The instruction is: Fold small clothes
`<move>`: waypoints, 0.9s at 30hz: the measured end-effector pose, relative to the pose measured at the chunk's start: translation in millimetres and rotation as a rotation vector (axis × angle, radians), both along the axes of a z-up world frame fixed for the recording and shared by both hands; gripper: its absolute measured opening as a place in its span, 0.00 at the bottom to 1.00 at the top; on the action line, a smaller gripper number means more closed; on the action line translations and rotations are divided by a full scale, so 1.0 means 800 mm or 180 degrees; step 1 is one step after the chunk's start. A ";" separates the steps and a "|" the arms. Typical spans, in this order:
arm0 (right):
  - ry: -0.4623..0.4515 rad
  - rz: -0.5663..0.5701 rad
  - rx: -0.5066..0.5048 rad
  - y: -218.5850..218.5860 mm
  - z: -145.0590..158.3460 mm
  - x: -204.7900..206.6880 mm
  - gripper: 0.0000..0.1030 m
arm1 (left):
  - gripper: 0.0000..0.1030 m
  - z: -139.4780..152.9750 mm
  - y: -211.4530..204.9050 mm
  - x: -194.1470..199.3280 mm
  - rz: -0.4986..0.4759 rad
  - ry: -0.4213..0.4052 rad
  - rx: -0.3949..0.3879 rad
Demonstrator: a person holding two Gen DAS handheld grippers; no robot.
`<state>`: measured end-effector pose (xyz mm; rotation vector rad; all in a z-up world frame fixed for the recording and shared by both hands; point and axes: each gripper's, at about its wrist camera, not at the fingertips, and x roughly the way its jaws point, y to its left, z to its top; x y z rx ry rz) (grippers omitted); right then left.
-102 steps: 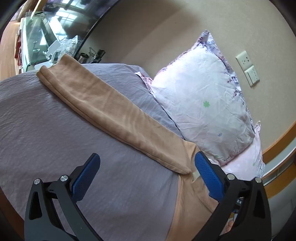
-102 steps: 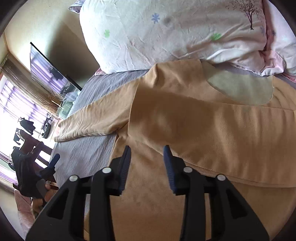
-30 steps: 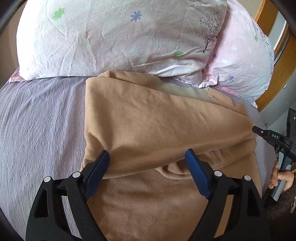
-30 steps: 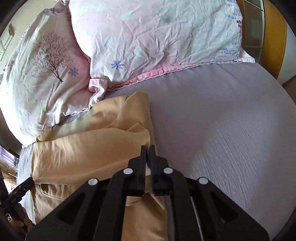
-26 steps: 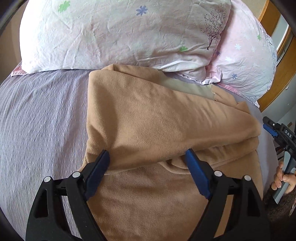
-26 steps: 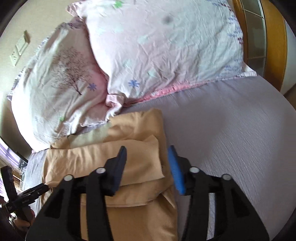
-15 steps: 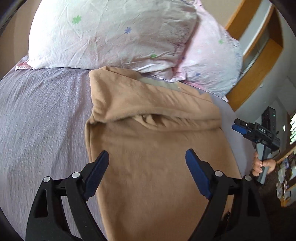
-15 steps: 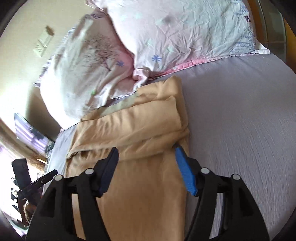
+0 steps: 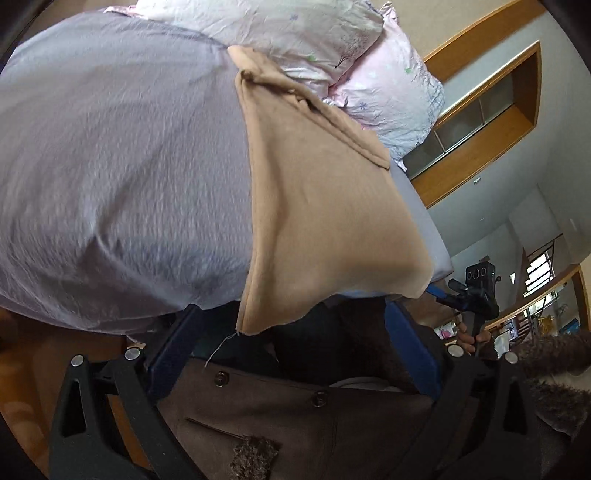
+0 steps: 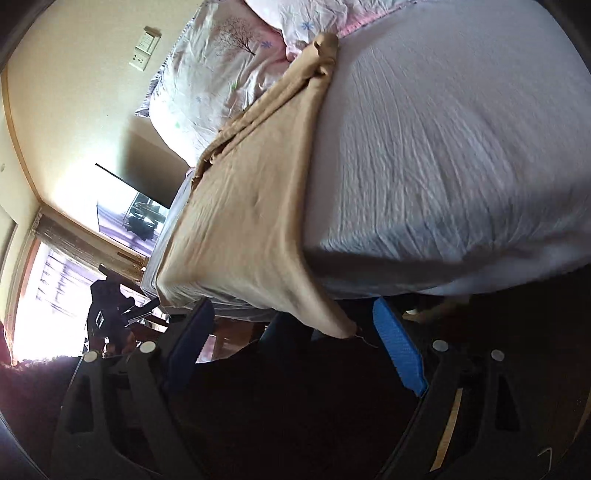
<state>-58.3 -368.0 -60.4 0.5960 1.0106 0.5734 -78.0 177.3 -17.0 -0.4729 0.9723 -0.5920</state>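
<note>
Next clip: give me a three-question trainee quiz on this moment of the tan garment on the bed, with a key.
1. True or false: the left gripper is shut on the tan garment.
2. Where does the garment's near hem lie?
A. bunched against the pillows
B. hanging over the edge of the bed
C. on the floor
3. Fill in: the right gripper has its jaws ____.

Key: 1 false, its jaws stand wide apart below the hem, holding nothing. 2 B. 3 open.
</note>
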 end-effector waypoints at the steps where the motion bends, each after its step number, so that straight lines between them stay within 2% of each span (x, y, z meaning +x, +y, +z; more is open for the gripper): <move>1: 0.0013 0.0024 0.0044 0.005 -0.006 0.003 0.85 | 0.97 -0.007 -0.005 0.002 -0.0040 0.0029 -0.0021; 4: 0.0010 0.0114 0.0212 0.020 -0.020 0.015 0.85 | 0.96 -0.021 -0.020 0.012 -0.0103 0.0080 -0.0162; 5: 0.0016 0.0139 0.0237 0.025 -0.023 0.020 0.84 | 0.93 -0.024 -0.022 0.017 -0.0093 0.0103 -0.0199; 6: 0.0012 0.0125 0.0253 0.030 -0.026 0.024 0.74 | 0.89 -0.028 -0.023 0.021 -0.0071 0.0129 -0.0240; 7: 0.0011 0.0165 0.0293 0.035 -0.030 0.025 0.50 | 0.74 -0.031 -0.023 0.023 -0.0056 0.0166 -0.0302; 8: 0.0015 0.0226 0.0321 0.040 -0.032 0.024 0.33 | 0.59 -0.035 -0.021 0.028 -0.0039 0.0223 -0.0392; 9: 0.0021 0.0282 0.0336 0.043 -0.034 0.023 0.12 | 0.50 -0.038 -0.018 0.030 -0.0018 0.0267 -0.0503; 10: -0.0006 0.0316 0.0334 0.044 -0.032 0.020 0.09 | 0.28 -0.038 -0.017 0.031 -0.0010 0.0288 -0.0614; 11: -0.0061 0.0339 0.0344 0.044 -0.026 0.017 0.09 | 0.13 -0.037 -0.013 0.030 0.0001 0.0304 -0.0718; 13: -0.0221 0.0362 0.0426 0.040 -0.004 0.014 0.08 | 0.09 -0.025 -0.004 0.027 0.0025 0.0262 -0.0872; 15: -0.0476 0.0346 0.0519 0.034 0.028 0.014 0.08 | 0.07 0.001 0.001 0.026 0.0011 0.0107 -0.0961; 18: -0.0838 0.0286 0.0617 0.032 0.079 0.040 0.08 | 0.07 0.049 0.001 0.048 0.0008 -0.0190 -0.0853; 22: -0.1153 0.0075 0.0594 0.039 0.138 0.125 0.08 | 0.07 0.107 0.001 0.124 0.0141 -0.0441 -0.0628; 25: -0.1101 -0.0277 0.0529 0.044 0.157 0.219 0.08 | 0.05 0.129 -0.005 0.208 0.0338 -0.0480 -0.0527; 27: -0.0933 -0.0527 0.0513 0.043 0.147 0.287 0.08 | 0.05 0.132 -0.011 0.268 0.0477 -0.0454 -0.0395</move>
